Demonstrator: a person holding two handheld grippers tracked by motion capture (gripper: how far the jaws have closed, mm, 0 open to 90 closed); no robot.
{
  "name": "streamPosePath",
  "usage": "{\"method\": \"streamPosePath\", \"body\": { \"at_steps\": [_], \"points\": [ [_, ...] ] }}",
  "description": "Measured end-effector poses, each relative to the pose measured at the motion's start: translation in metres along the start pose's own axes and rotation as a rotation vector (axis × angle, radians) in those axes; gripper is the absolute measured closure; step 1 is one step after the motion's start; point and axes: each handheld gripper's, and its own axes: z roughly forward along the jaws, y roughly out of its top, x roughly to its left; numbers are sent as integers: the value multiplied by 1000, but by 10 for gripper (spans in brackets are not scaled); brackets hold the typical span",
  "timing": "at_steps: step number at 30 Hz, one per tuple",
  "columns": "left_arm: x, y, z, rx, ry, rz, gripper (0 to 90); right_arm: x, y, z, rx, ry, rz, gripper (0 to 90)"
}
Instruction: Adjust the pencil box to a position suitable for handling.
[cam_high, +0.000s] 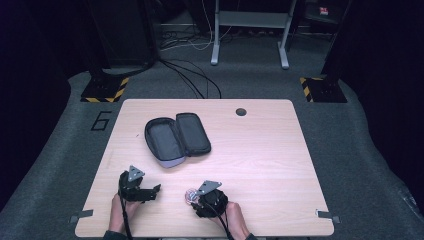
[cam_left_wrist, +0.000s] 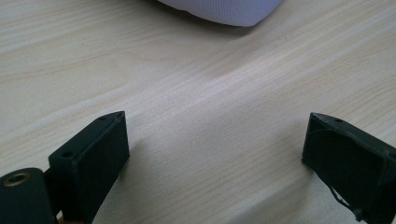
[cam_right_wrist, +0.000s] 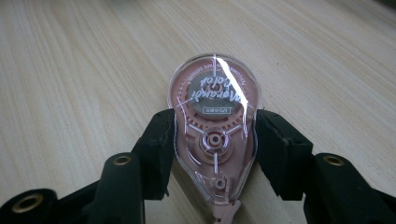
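Pouch (cam_left_wrist: 224, 10): your left gripper view cuts it off at the far edge.
Tape dispenser (cam_right_wrist: 215, 135): tip cut off; lettering too small for you to read.

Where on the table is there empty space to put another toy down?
The whole right half of the table, from the open pouch across to the right edge, is bare wood. It is crowded at the near left, where the left gripper and the right gripper, holding the pink correction tape, sit close together.
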Motion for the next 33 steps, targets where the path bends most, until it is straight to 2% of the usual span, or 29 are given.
{"method": "streamPosePath", "body": {
  "at_steps": [6,8,9,13,15,19,21,23,25,33],
  "points": [
    [0,0,0,1,0,0,71,-1,-2,-2,-5,19,-4,495],
    [0,0,0,-1,-1,-1,71,-3,-3,-2,-27,26,-29,496],
    [0,0,0,0,0,-1,71,-2,-3,-3,-26,32,-15,495],
    [0,0,0,0,0,0,71,-5,-1,-12,-67,30,-25,495],
    [0,0,0,-1,0,0,72,-7,-2,-19,-73,30,-13,495],
    [0,0,0,0,0,0,72,-15,-5,-31,-89,4,-1,495],
    [-1,0,1,-10,2,-12,72,-18,-8,-39,-96,-9,18,495],
    [-1,0,1,-9,3,-11,72,-22,-10,-46,-102,-21,14,495],
    [-1,0,0,-9,2,-11,72,-26,-12,-53,-118,-41,41,495],
    [-1,0,1,-10,2,-12,73,-48,-30,-79,-149,-117,93,494]
  ]
}}
